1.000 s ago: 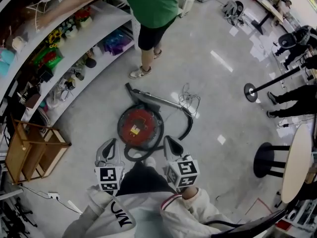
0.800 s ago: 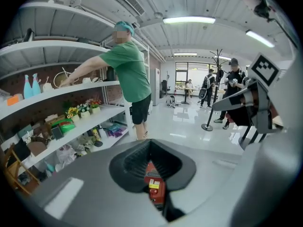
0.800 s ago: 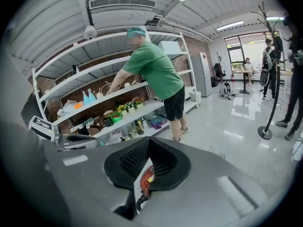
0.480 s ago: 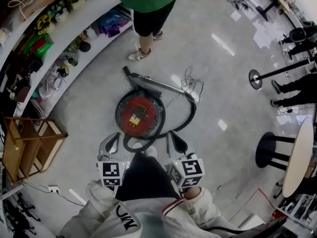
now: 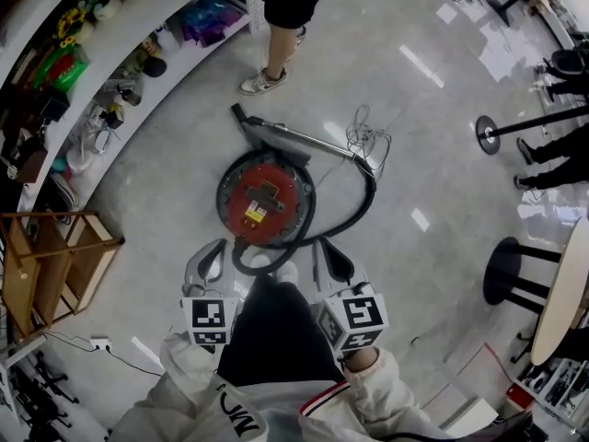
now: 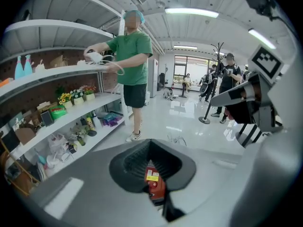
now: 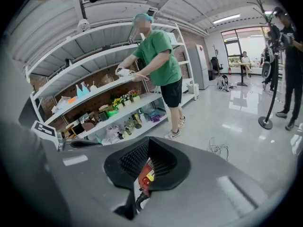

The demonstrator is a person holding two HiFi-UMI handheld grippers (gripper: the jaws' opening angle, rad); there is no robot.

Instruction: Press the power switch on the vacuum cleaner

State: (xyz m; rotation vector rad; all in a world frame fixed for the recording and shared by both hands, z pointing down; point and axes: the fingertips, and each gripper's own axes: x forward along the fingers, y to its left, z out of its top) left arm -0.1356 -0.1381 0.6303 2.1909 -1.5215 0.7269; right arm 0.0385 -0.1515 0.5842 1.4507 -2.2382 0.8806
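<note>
A round red vacuum cleaner (image 5: 265, 201) lies on the grey floor, with a yellow label on its top. Its black hose (image 5: 363, 205) curls round it to a grey wand (image 5: 299, 138). I cannot pick out the switch. My left gripper (image 5: 213, 245) hovers just short of the vacuum's near left edge, jaws shut on nothing. My right gripper (image 5: 317, 245) hangs by the near right edge over the hose, likewise shut. In the left gripper view the red body (image 6: 154, 183) shows through the gap in the left gripper (image 6: 151, 143). In the right gripper view the right gripper (image 7: 147, 143) frames the same body (image 7: 143, 174).
A person in a green top (image 6: 131, 56) stands at curved shelves (image 5: 110, 53) beyond the vacuum. A wooden crate (image 5: 46, 256) is at the left, and a coiled cable (image 5: 366, 134) lies by the wand. A black stool (image 5: 511, 279), a round table (image 5: 561, 288) and a stand base (image 5: 488, 134) are at the right.
The head view has tipped downward, so the vacuum sits higher in frame and the person's upper body has left it. Both grippers stay shut, slightly nearer the vacuum.
</note>
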